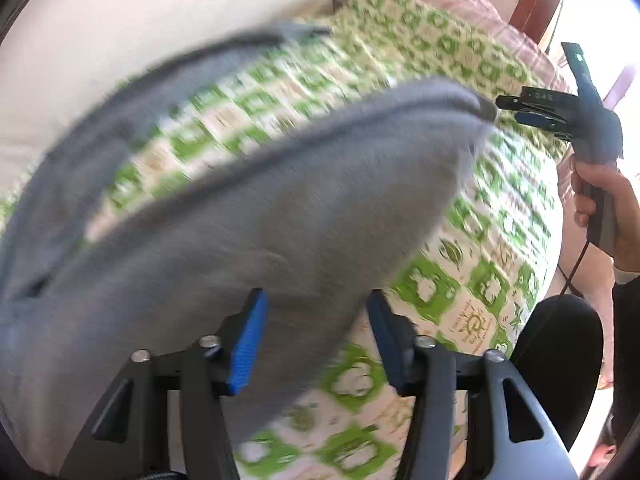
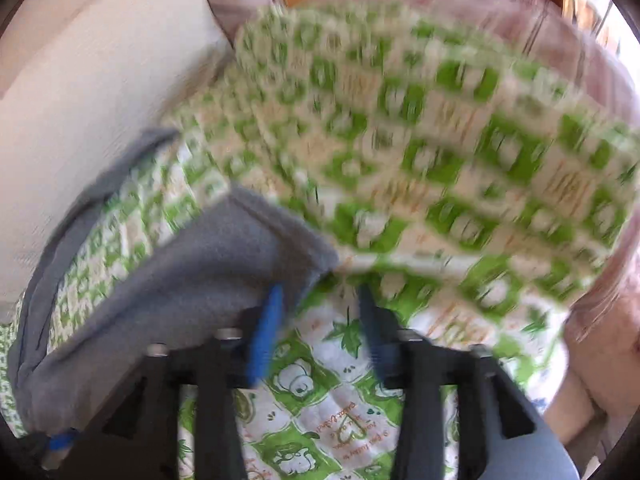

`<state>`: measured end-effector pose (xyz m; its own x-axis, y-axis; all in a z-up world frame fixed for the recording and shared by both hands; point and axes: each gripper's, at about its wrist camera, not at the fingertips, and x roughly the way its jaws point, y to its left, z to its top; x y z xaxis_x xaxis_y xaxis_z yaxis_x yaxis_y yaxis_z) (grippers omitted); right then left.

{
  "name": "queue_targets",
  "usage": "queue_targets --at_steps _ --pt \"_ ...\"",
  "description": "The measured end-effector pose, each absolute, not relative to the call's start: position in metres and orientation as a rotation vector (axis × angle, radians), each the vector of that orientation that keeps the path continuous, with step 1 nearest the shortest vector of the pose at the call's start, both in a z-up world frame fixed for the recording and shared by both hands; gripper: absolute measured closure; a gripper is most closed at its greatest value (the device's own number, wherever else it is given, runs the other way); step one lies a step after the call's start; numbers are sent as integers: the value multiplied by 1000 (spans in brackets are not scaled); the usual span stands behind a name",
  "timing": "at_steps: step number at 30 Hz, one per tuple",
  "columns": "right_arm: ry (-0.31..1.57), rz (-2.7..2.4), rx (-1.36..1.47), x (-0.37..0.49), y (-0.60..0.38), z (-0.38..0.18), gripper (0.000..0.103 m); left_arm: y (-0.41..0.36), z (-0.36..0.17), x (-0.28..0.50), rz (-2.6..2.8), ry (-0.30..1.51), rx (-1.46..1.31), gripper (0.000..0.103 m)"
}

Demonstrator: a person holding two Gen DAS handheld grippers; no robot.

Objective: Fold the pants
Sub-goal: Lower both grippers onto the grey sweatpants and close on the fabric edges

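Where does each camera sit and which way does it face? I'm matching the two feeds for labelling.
Left wrist: on the left gripper, looking along its fingers over grey pants on a green-patterned quilt; the right gripper and the person's right hand show.
Right wrist: on the right gripper, facing the same quilt, the pants at left.
Shared: pants, quilt, cream wall.
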<state>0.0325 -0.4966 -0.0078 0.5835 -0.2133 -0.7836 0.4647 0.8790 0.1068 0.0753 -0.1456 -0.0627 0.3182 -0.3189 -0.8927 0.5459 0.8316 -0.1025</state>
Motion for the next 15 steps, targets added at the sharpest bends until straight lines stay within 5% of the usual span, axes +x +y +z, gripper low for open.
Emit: queue_targets --at_steps 5,15 --pt "783 -259 235 63 -459 36 49 -117 -39 109 -508 1056 243 49" --pt "852 60 -94 167 -406 14 49 -67 -35 201 -389 1052 324 49"
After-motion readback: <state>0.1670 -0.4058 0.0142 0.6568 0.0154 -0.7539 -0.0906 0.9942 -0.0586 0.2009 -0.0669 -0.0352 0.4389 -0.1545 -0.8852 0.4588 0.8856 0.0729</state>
